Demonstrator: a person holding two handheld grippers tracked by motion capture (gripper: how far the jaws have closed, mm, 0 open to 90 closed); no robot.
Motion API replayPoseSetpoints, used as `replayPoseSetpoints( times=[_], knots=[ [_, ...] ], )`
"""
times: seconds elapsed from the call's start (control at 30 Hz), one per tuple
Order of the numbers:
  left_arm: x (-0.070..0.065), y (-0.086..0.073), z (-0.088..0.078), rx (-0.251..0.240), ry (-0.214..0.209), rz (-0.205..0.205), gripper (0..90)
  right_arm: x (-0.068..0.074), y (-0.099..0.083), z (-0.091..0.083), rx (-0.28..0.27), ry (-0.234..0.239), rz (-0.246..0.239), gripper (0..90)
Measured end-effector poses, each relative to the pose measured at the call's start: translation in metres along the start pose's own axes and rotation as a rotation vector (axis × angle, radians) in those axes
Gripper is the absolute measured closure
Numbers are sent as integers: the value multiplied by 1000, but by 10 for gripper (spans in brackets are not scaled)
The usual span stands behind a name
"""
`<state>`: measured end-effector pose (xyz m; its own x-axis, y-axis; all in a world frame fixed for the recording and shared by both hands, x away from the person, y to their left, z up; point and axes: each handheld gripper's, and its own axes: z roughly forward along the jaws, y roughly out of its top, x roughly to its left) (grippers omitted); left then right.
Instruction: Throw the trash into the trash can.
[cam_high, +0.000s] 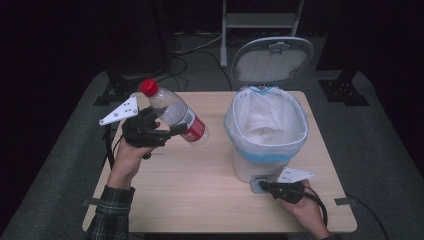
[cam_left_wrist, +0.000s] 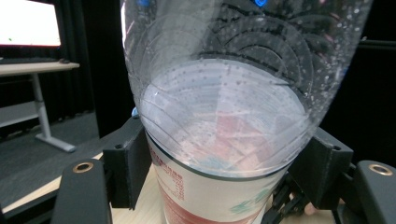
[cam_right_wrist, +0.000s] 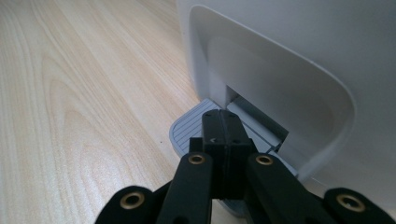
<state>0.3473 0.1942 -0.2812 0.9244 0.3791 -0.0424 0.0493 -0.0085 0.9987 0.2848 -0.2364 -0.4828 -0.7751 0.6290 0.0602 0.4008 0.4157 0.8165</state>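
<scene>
A clear plastic bottle (cam_high: 175, 115) with a red cap and red label hangs tilted above the table's left half, cap pointing up and left. My left gripper (cam_high: 165, 134) is shut on its labelled part; in the left gripper view the bottle (cam_left_wrist: 219, 116) sits squeezed between both black jaws. A white pedal bin (cam_high: 265, 131) with a blue-edged liner stands right of centre, its lid (cam_high: 272, 59) raised. My right gripper (cam_high: 262, 185) is shut, and its joined jaw tips rest on the bin's grey foot pedal (cam_right_wrist: 189, 128) at the bin's front base.
The wooden table (cam_high: 200, 200) has bare room in the middle and front. A person's hands hold both grippers, the left sleeve plaid. Behind the table stand a dark chair base, cables and a white stand on grey carpet.
</scene>
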Motion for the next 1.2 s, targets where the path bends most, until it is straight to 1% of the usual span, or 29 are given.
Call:
replayPoseSetpoints(
  times=[0.07,0.2,0.23,0.4,0.53,0.57,0.63,0.73,0.77,0.8,0.9,1.03,1.2],
  knots=[
    [2,5,3,-21,-16,-7,285,0,0,0,0,0,0,896],
    [4,11,8,-31,-30,-6,285,0,0,0,0,1,1,896],
    [5,14,11,-38,-43,-7,285,0,0,0,0,1,1,896],
    [5,21,17,-45,-53,5,285,0,0,0,0,1,1,896],
    [5,30,23,-61,-63,10,285,0,0,0,0,1,2,896],
    [4,34,27,-74,-71,8,285,0,0,0,0,1,1,896],
    [4,36,29,-80,-76,9,285,0,0,0,0,1,1,896],
    [2,41,36,-87,-88,15,285,0,0,0,0,0,0,896],
    [1,44,41,-88,-96,18,285,0,0,0,0,-1,-1,896],
    [1,44,41,-88,-96,18,285,0,0,0,0,-1,-1,896],
    [0,48,48,-98,-108,19,285,0,0,0,0,1,0,895],
    [-1,51,59,-112,-122,19,285,0,0,0,0,1,1,896],
    [-2,53,74,-113,-135,21,285,0,0,0,0,1,0,896]
  ],
)
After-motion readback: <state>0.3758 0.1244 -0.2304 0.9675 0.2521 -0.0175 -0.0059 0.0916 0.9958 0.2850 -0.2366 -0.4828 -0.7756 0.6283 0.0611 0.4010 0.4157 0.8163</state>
